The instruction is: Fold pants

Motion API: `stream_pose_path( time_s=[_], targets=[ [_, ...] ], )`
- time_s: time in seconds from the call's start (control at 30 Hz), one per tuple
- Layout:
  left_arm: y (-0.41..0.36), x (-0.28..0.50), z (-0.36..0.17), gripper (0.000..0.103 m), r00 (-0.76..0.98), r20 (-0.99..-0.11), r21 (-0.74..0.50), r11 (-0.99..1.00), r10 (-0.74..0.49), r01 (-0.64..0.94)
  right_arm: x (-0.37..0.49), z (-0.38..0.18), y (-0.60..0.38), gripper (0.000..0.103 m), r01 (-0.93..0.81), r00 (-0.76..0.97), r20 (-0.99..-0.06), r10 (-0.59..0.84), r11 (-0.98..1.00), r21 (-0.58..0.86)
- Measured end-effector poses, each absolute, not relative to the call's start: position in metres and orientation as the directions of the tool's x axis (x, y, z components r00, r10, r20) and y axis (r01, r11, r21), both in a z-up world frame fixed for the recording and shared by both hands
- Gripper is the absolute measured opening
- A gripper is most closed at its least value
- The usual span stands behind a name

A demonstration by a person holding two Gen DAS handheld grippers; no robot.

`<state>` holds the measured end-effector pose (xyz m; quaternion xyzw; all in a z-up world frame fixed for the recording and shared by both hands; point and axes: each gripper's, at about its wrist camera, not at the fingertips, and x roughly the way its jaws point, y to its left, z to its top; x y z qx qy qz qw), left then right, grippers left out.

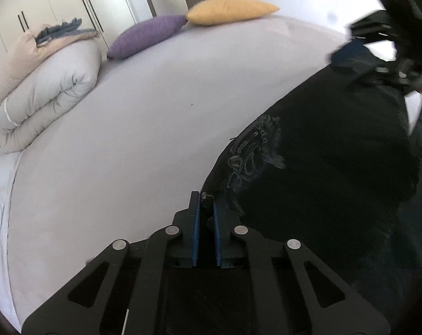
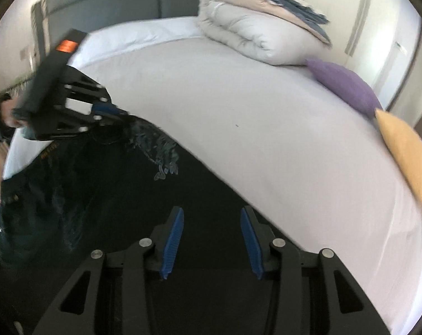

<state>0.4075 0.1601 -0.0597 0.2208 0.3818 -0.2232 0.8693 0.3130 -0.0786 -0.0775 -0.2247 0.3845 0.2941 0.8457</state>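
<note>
Quickly, pants: one dark pair (image 1: 322, 167) spread on bed (image 1: 127, 139).
Left claw (image 1: 206, 203): clamped on pants' edge.
Right claw (image 2: 211, 223): jaws apart above pants, gripping nothing.
Cushions: two, purple (image 1: 146, 36), yellow (image 1: 230, 9).
Duvet: one (image 1: 43, 83), folded.

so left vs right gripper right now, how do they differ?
Left gripper: fingers nearly together, pinching the edge of the dark pants near the printed graphic. Right gripper: fingers apart, nothing pressed between them, hovering over the dark cloth. Left sits at the pants' edge beside the bare sheet; right is over the cloth. Both point down at the bed and have blue pads.
</note>
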Motion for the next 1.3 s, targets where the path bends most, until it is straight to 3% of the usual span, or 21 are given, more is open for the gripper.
stream_pose_path(
  time_s=[0.3, 0.33, 0.37, 0.4, 0.5, 1.0, 1.1, 1.3],
  targets=[
    [0.13, 0.358, -0.059, 0.007, 0.668, -0.706, 0.239, 0.808, -0.235, 0.538, 0.341, -0.108, -0.025, 0.044, -0.753, 0.495, -0.841, 0.218, 0.591, -0.289],
    [0.118, 0.334, -0.061, 0.007, 0.672, -0.702, 0.238, 0.811, -0.237, 0.535, 0.345, -0.112, -0.023, 0.039, -0.754, 0.491, -0.847, 0.203, 0.587, -0.296],
    [0.119, 0.34, -0.06, 0.007, 0.673, -0.701, 0.239, 0.811, -0.236, 0.534, 0.35, -0.116, -0.021, 0.022, -0.754, 0.477, -0.858, 0.192, 0.59, -0.288],
    [0.115, 0.354, -0.059, 0.007, 0.673, -0.702, 0.241, 0.81, -0.235, 0.535, 0.354, -0.117, -0.02, 0.015, -0.751, 0.468, -0.865, 0.183, 0.599, -0.279],
    [0.112, 0.345, -0.056, 0.007, 0.683, -0.693, 0.248, 0.814, -0.23, 0.526, 0.353, -0.113, -0.022, 0.007, -0.733, 0.469, -0.861, 0.197, 0.63, -0.256],
    [0.125, 0.274, -0.032, 0.007, 0.678, -0.685, 0.152, 0.857, -0.268, 0.492, 0.287, -0.091, 0.022, 0.004, -0.635, 0.474, -0.802, 0.364, 0.772, -0.025],
    [0.131, 0.242, -0.028, 0.007, 0.678, -0.686, 0.161, 0.853, -0.265, 0.497, 0.247, -0.085, 0.027, 0.004, -0.659, 0.521, -0.786, 0.334, 0.742, -0.121],
    [0.136, 0.153, -0.038, 0.007, 0.663, -0.689, 0.209, 0.796, -0.292, 0.568, 0.119, -0.124, 0.05, 0.004, -0.656, 0.729, -0.678, 0.093, 0.378, -0.654]
  ],
)
